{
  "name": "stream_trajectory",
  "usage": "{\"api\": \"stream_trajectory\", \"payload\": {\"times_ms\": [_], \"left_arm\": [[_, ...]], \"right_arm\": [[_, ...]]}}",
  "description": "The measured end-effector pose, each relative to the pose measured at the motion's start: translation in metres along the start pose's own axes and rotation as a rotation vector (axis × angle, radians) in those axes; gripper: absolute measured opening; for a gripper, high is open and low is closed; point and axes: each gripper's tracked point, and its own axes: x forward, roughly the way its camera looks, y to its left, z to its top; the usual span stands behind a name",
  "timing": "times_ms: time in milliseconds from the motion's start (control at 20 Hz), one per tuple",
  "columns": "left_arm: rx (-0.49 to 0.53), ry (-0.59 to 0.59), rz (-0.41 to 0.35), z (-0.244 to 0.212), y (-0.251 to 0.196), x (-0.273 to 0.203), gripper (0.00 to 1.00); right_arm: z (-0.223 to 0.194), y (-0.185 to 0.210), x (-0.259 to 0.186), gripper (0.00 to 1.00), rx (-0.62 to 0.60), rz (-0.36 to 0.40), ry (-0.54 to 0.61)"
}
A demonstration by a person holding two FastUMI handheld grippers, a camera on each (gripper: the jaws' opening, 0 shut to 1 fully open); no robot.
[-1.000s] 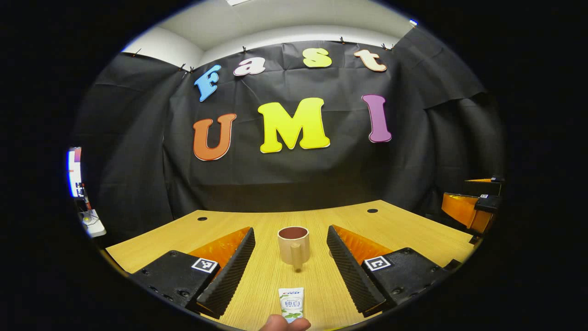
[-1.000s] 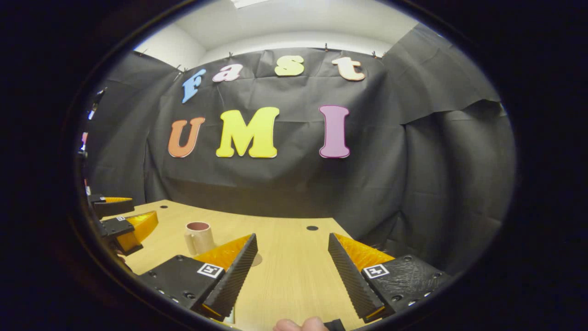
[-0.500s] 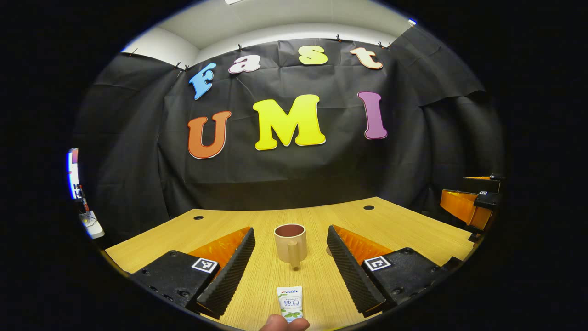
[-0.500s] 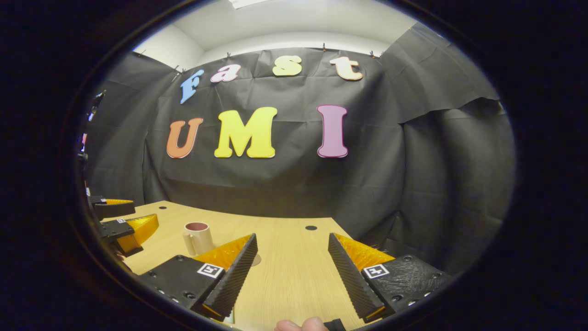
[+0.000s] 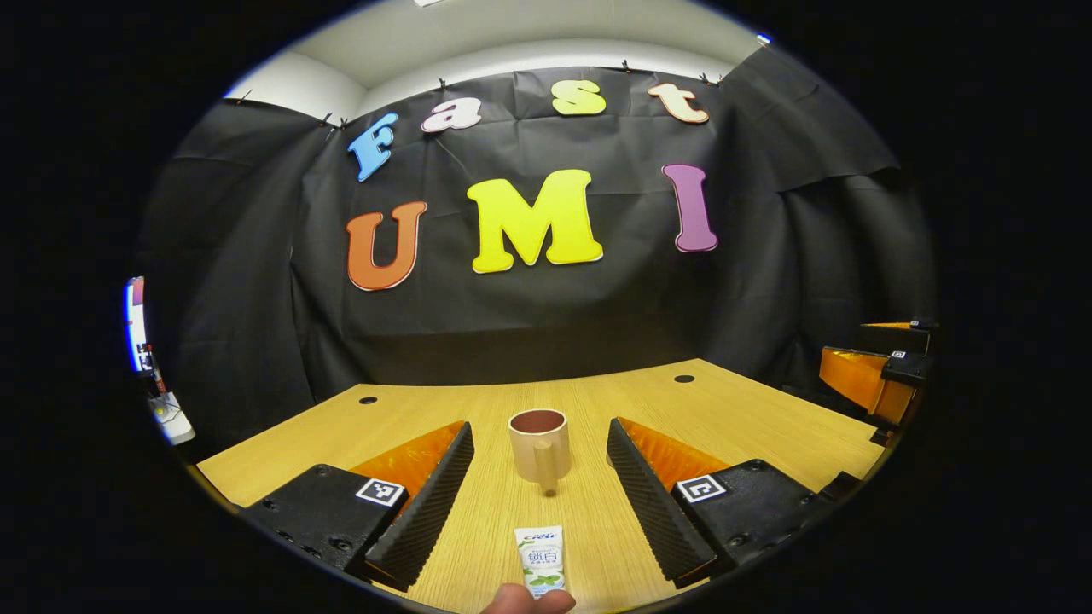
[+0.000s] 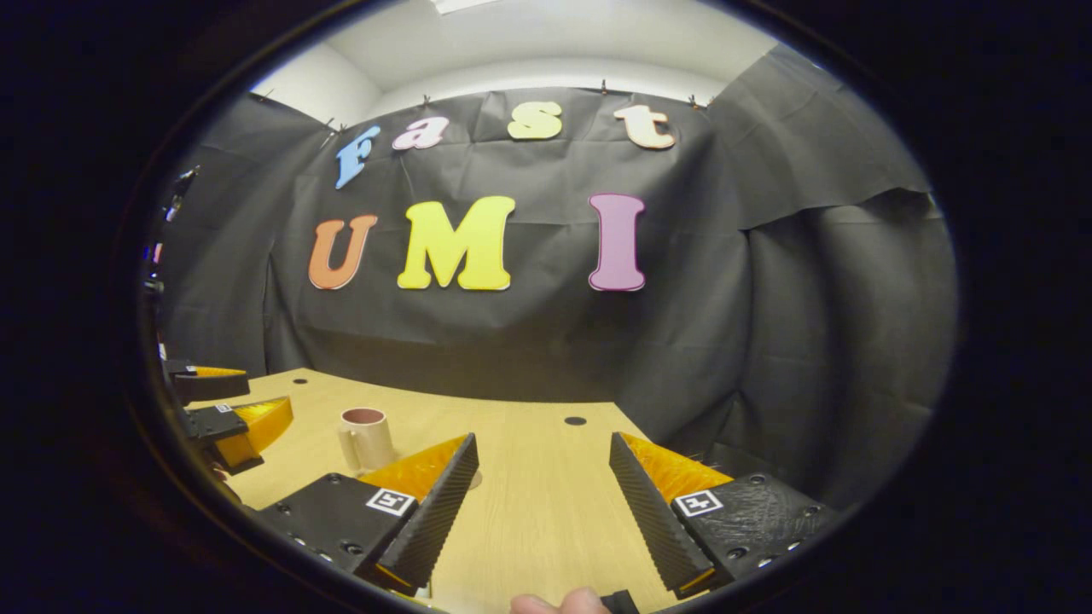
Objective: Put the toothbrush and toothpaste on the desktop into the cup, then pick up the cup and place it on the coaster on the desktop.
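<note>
In the left gripper view, the left gripper is held low over the desktop with its jaws spread wide and nothing between them. The cup stands upright on the wood straight ahead, centred in the gap, handle turned toward the camera. The toothpaste lies flat at the near edge, also between the fingers, its near end under a fingertip. A sliver of the coaster appears to show just right of the cup, mostly hidden; the toothbrush cannot be made out with certainty. Handling judgement: the tube is light, soft and glossy, so it should deform under pressure; grip it across its flat width near the middle. The cup looks rigid and smooth; take it across the body or at the handle. In the right gripper view, the right gripper is likewise fully spread and empty above bare wood, with the cup well off to its left. Compared with one second ago, the left camera has pitched slightly so the cup sits a little higher in its view; both grippers remain spread as before.
</note>
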Motion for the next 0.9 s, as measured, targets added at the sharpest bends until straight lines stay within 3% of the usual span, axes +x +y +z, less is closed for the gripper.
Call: {"api": "stream_trajectory", "payload": {"times_ms": [300, 550, 900], "left_arm": [[0.003, 0.128, -0.042, -0.041, -0.009, -0.006, 1.0], [-0.085, 0.305, -0.053, -0.09, -0.011, -0.019, 1.0], [-0.134, 0.584, -0.047, -0.16, -0.007, -0.029, 1.0]], "right_arm": [[-0.017, 0.0, -0.002, 0.94, -0.001, 0.01, 0.031], [-0.037, 0.002, 0.002, 0.96, 0.012, 0.017, 0.083], [-0.066, 0.004, 0.005, 0.96, 0.019, 0.033, 0.149]]}}
